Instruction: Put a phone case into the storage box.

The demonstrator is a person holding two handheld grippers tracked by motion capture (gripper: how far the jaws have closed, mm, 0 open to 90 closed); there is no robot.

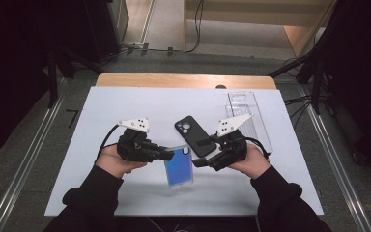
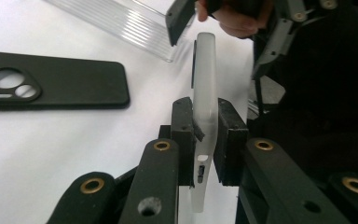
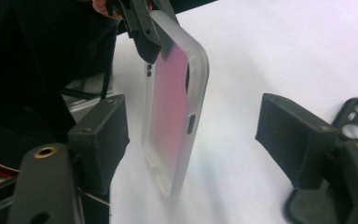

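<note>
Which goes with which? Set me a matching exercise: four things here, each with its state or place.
Things:
1. left gripper
2. right gripper
3. black case
4. clear tray

States or places:
a. lies flat, just beyond the phone
b. open, jaws on either side of the phone without touching it
c. shut on the phone's edge
d. far right on the table

Pairs: 1-c, 2-b, 3-a, 4-d

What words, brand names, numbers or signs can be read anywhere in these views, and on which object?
None: no readable text.
Frosted phone case: blank where it shows.
Black phone case: no logo or lettering to be seen.
Clear plastic tray: no label to be seen.
</note>
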